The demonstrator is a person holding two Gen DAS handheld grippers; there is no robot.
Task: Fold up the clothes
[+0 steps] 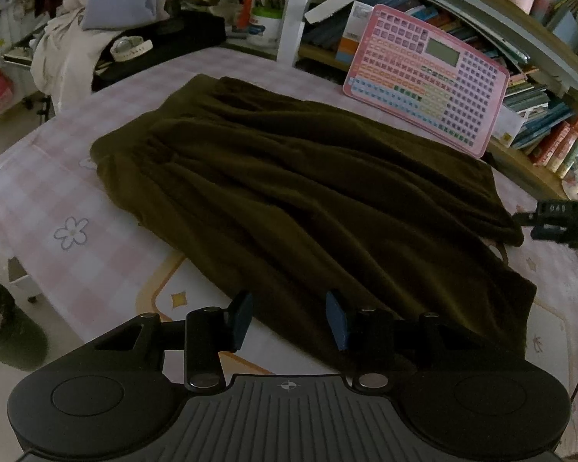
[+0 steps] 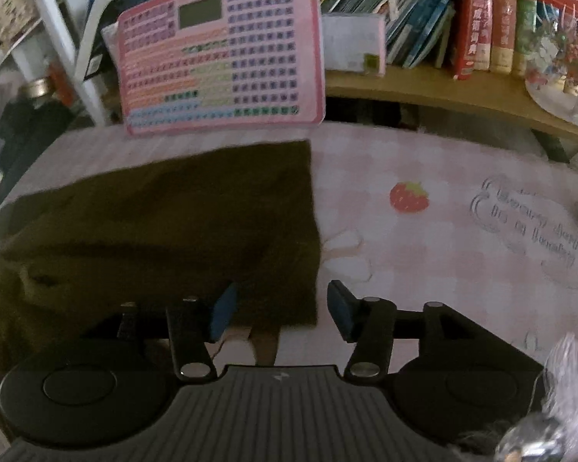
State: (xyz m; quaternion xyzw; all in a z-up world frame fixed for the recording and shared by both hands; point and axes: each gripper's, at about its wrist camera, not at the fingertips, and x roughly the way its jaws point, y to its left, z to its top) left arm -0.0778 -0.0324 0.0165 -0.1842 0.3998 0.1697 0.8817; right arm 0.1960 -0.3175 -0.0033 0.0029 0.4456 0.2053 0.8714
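Across the pink checked tablecloth [image 1: 69,192] a dark olive garment [image 1: 289,192] lies spread flat, its gathered end toward eleven o'clock in the left wrist view and its wide hem toward five, likely laid out this way so an edge can be lifted and carried over for a fold. Behind it, at one o'clock, a pink keyboard toy [image 1: 427,84] leans against the bookshelf [image 1: 551,134], clear of the cloth.

Just over the garment's near edge hangs the left gripper [image 1: 289,317], jaws partly apart with nothing pinched between them. At the garment's right-hand corner sits the right gripper [image 2: 277,313], jaws also apart; a brown strap [image 2: 266,342] and the cloth's corner show in the gap, but the pads do not press on them, so I judge it empty.
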